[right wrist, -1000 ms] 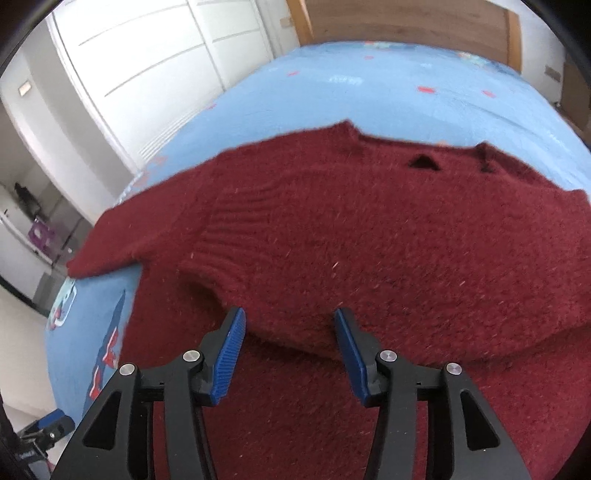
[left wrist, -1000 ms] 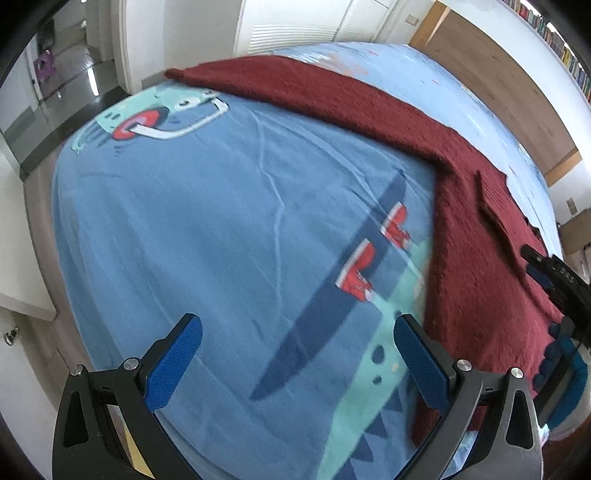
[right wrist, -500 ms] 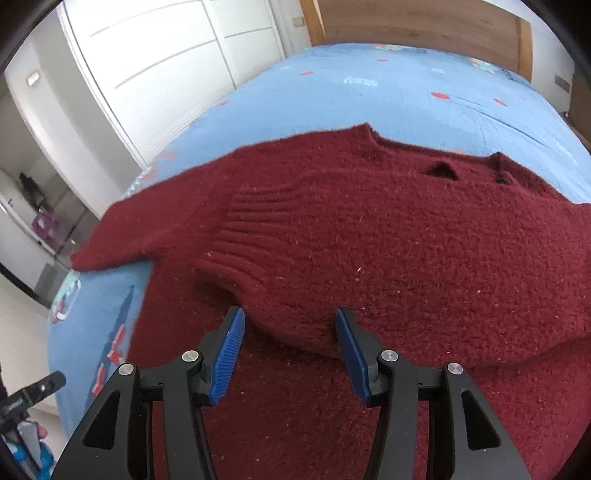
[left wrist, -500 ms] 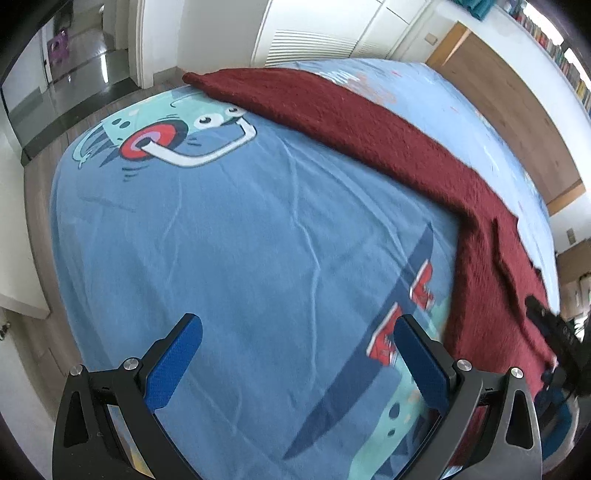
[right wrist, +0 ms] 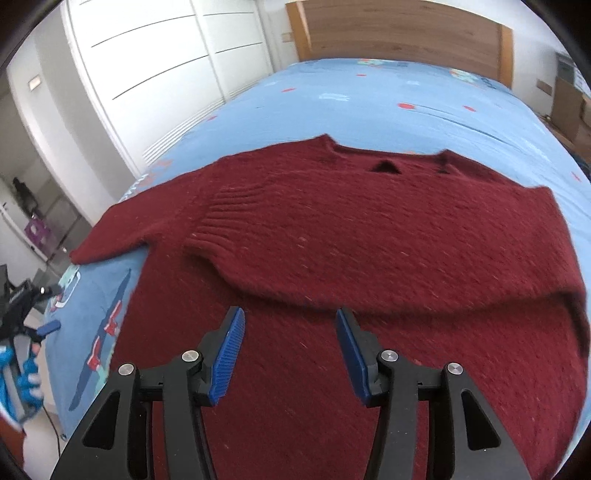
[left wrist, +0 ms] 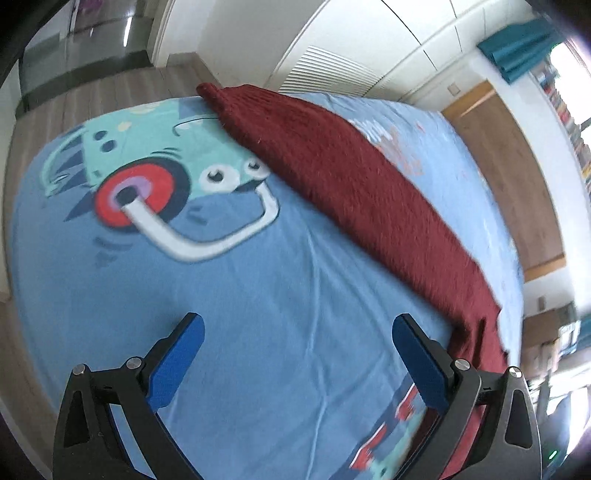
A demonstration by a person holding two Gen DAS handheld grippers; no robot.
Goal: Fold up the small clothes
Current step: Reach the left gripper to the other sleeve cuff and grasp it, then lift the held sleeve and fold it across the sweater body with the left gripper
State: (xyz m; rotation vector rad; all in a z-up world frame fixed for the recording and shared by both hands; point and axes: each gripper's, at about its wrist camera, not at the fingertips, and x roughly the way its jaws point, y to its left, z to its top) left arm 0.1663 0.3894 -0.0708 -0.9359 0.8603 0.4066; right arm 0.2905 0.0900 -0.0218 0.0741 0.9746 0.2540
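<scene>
A dark red knitted sweater (right wrist: 369, 240) lies flat on the blue bed. One sleeve is folded across its chest, its ribbed cuff (right wrist: 225, 214) near the middle. The other sleeve (left wrist: 354, 184) stretches out straight toward the bed's corner. My right gripper (right wrist: 290, 343) is open and empty, just above the sweater's lower body, below the folded sleeve's edge. My left gripper (left wrist: 299, 354) is wide open and empty over bare sheet, with the outstretched sleeve beyond and to its right. It also shows at the left edge of the right wrist view (right wrist: 37, 325).
The blue sheet (left wrist: 258, 295) has a cartoon print. Its near and left edges drop to a wooden floor (left wrist: 92, 96). White wardrobe doors (right wrist: 159, 74) stand along the side. A wooden headboard (right wrist: 399, 33) is at the far end.
My left gripper has swung left toward the bed's corner, so the outstretched sleeve and its cuff now fill its view. My right gripper has drawn back slightly from the folded sleeve.
</scene>
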